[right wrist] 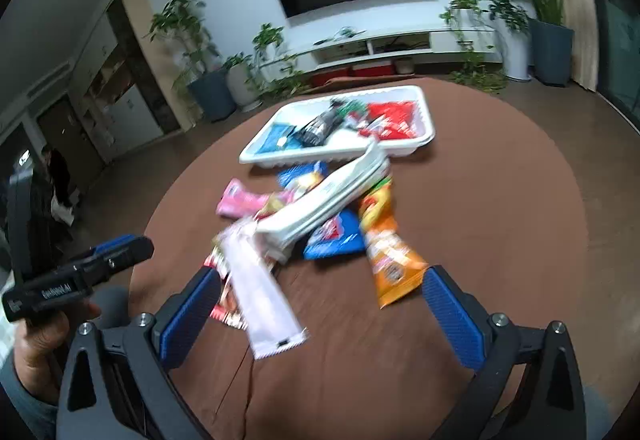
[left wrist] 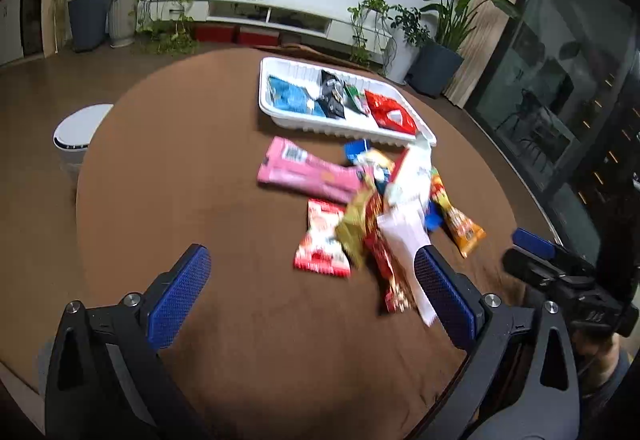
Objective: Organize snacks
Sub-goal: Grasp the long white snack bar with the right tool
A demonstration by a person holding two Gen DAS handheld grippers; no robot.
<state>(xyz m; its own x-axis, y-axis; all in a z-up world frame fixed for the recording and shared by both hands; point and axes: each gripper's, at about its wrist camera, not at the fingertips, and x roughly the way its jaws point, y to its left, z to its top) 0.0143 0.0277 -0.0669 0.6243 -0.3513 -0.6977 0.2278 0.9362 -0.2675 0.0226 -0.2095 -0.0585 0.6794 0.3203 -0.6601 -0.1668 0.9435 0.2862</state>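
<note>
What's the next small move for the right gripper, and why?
Probably lower the right gripper onto the white packet. Both grippers are open and empty, that packet lies nearest between its fingers on top of the loose pile, and the white tray beyond has bare floor left.

Matt brown cloth table (left wrist: 200, 168), ribbed white plastic tray (left wrist: 280, 120), glossy foil snack packets (right wrist: 390, 252)

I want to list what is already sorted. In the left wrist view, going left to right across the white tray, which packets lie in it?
In the white tray: blue packet → black packet → green packet → red packet.
</note>
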